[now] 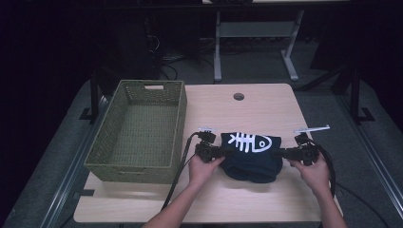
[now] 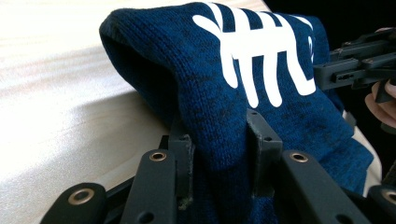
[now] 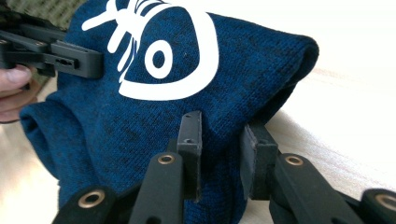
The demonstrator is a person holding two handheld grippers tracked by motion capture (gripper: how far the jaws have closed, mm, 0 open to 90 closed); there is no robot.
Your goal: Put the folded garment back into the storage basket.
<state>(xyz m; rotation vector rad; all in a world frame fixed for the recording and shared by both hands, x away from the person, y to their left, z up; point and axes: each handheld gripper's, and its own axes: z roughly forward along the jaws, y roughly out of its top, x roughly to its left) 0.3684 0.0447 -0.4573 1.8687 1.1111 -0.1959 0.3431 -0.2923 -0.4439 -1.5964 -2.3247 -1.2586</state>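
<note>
Woven green basket (image 1: 142, 130) at table's left sits bare, nothing packed yet. Our left gripper (image 1: 227, 152) clenched on folded navy sweater (image 1: 252, 154) (white fishbone print), which rests on wooden table (image 1: 266, 102) just right of basket. Our right gripper (image 1: 281, 153) pinches opposite edge. We judge fold done; lift and transfer remain.

Left gripper (image 1: 227, 152) and right gripper (image 1: 280, 153) each clamp opposite side edges of the folded sweater (image 1: 252, 154), forearms reaching forward
</note>
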